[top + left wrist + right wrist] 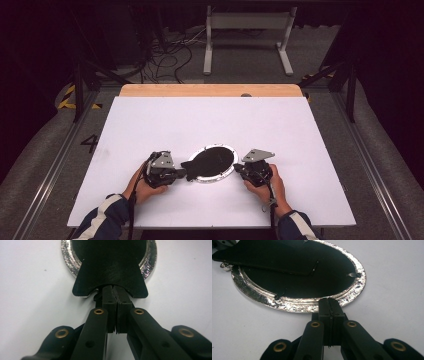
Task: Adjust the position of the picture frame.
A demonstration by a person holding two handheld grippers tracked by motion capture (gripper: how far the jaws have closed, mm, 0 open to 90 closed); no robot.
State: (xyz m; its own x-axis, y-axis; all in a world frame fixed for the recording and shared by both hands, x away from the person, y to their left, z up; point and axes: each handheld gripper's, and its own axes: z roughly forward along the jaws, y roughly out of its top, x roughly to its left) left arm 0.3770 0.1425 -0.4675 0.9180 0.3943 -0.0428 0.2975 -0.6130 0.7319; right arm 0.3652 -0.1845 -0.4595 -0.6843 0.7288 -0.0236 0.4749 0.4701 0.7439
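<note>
My left claw (115, 293) is pinched tight, jaws together on the flared tail of the black fish-shaped plate (209, 161); in the left gripper view the pads meet right under that tail edge, so I judge I have it by the thin lip. My right claw (329, 302) is closed as well, its tips sitting on the near edge of the foil rim (299, 305); I can't tell for sure whether foil is caught between the pads or they are just pressing against it.

The plate lies near the middle of the white tabletop (150, 120), toward my side, between my two hands. It looks flat, thin and stiff, a dark slab, and I'd guess it is light. The crinkled silver foil around it is the delicate part: soft, easy to tear or crease, probably slippery under a pad. The tail is the sensible handle, a narrow stiff flange sticking out past the foil; the rim on the opposite side is the counter-hold.

Long axis: it runs across the high view, slightly tilted, tail toward my left hand (145, 187), rounded body pointing toward my right hand (265, 185) and a touch away from me. In the right gripper view the dark slab rides tilted above the foil tray.
</note>
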